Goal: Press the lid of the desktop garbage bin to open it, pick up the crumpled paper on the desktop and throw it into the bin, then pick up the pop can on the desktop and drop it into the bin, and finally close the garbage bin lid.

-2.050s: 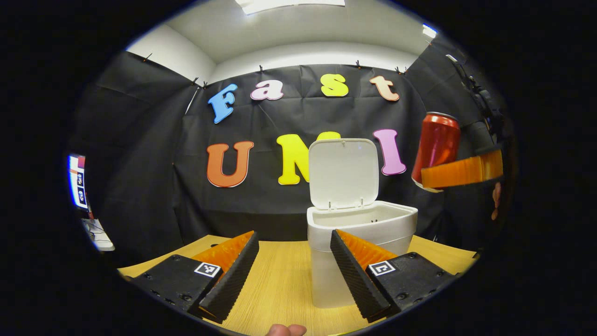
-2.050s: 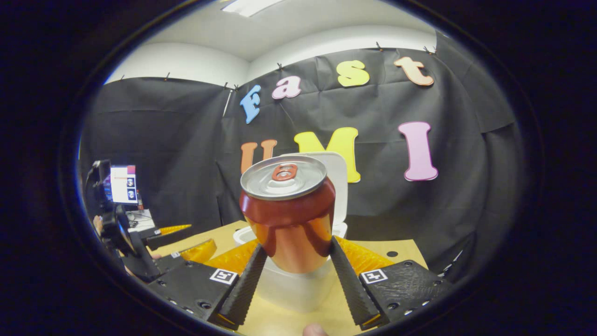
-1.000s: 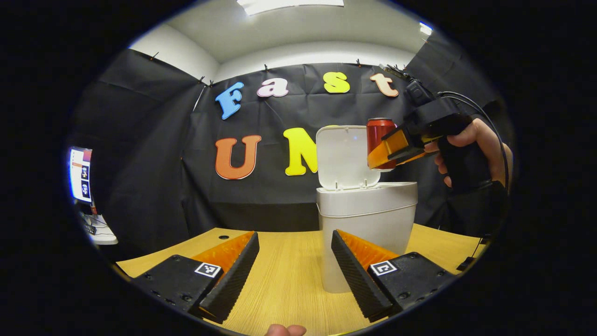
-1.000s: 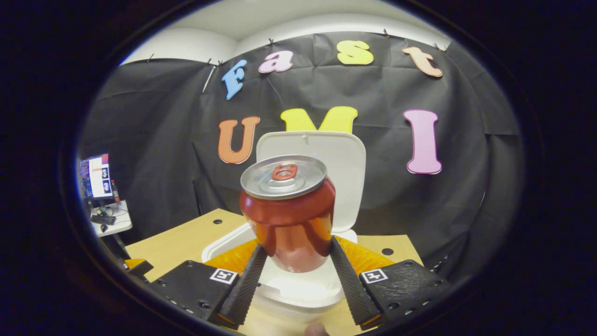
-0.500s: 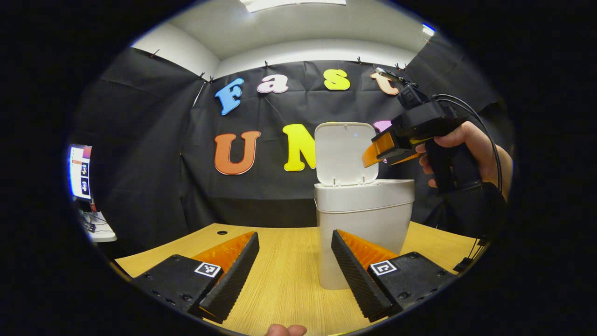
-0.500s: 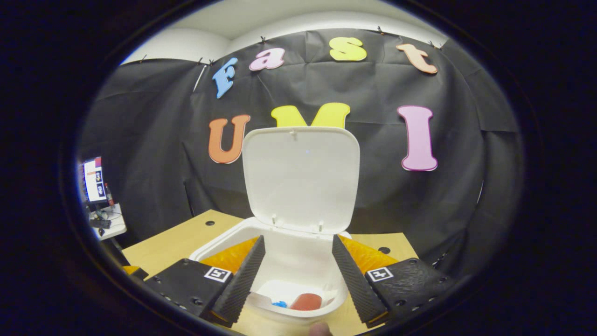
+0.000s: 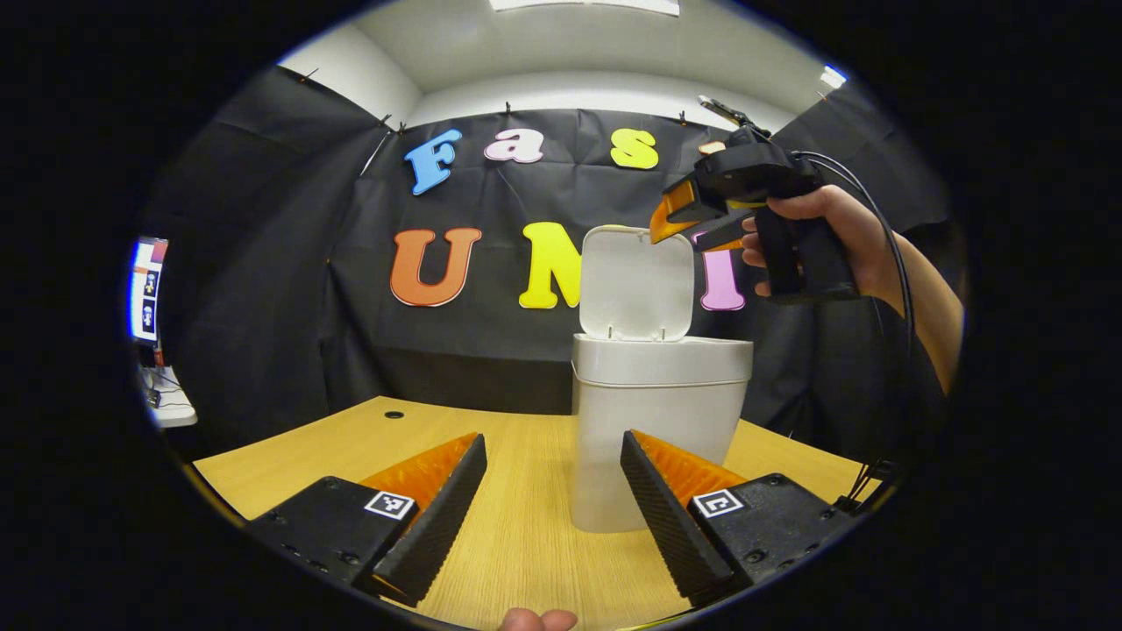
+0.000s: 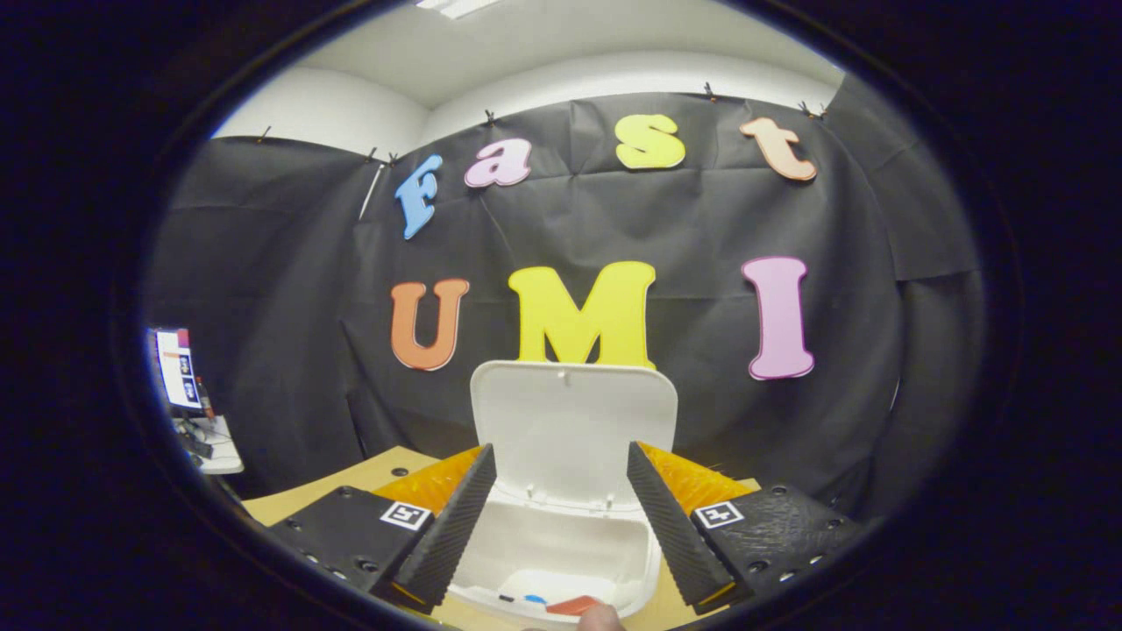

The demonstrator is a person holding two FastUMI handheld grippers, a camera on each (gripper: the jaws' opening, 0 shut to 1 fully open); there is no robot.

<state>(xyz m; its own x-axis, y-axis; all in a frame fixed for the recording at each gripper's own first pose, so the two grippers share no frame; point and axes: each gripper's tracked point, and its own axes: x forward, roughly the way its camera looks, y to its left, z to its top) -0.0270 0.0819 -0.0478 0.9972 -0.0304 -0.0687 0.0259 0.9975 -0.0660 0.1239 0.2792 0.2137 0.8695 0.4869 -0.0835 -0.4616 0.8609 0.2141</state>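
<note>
Change: your right gripper (image 8: 554, 513) has let go of the pop can (image 8: 574, 605), now inside the bin (image 7: 653, 421); it rose to 12 o'clock above the lid (image 7: 636, 282).
Grippers: right gripper and left gripper (image 7: 552, 504) both spread wide, empty.
Around: lid upright; monitor (image 7: 145, 289) at 9 o'clock.

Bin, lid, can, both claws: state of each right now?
Bin: upright on the table.
Lid: open, standing up behind the rim.
Can: inside the bin, at the bottom.
Right claw: open, empty, above the bin.
Left claw: open, empty, low over the table.
</note>
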